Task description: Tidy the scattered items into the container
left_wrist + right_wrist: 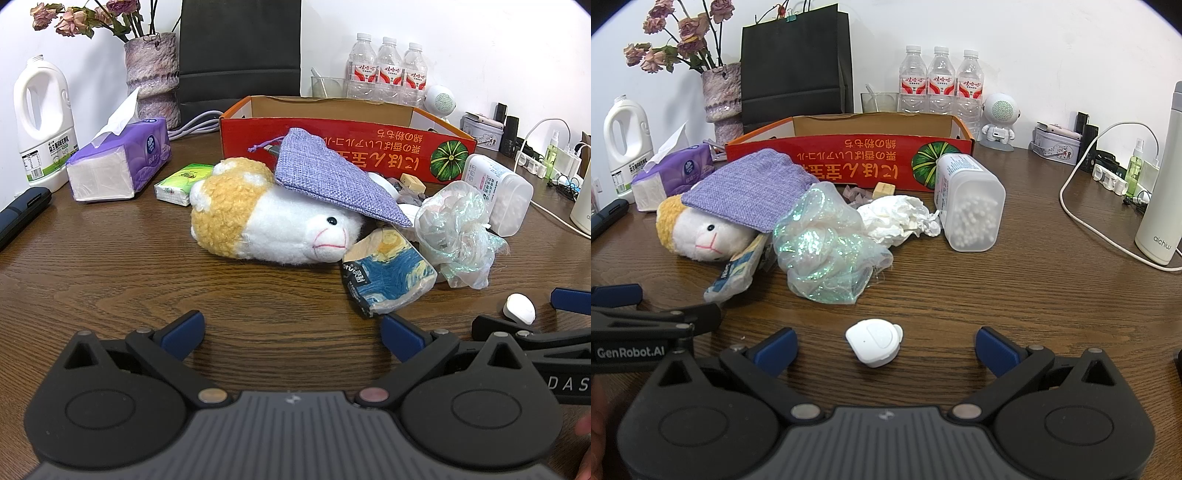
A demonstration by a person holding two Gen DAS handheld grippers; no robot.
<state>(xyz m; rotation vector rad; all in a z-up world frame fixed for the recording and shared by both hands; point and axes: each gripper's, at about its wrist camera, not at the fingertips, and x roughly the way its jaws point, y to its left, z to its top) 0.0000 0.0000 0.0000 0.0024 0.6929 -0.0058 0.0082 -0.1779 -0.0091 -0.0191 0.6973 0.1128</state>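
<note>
A red cardboard box (332, 127) (827, 153) stands open at the back of the table. In front of it lie a plush toy (273, 221) (701, 236), a purple cloth pouch (328, 181) (750, 188) on top of it, a blue painted tissue pack (388, 277), an iridescent bag (458, 229) (827, 251), crumpled paper (897, 218) and a cotton swab box (967, 199) (498, 192). A small white device (873, 341) (519, 308) lies between my right gripper's open fingers. My left gripper (291, 336) is open and empty, short of the plush. My right gripper (884, 345) is open.
A purple tissue box (118, 166), a green tissue pack (181, 184), a detergent jug (42, 122), a vase (153, 74), a black bag (794, 62), water bottles (940, 81), a white thermos (1163, 177) and cables (1078, 206) ring the table.
</note>
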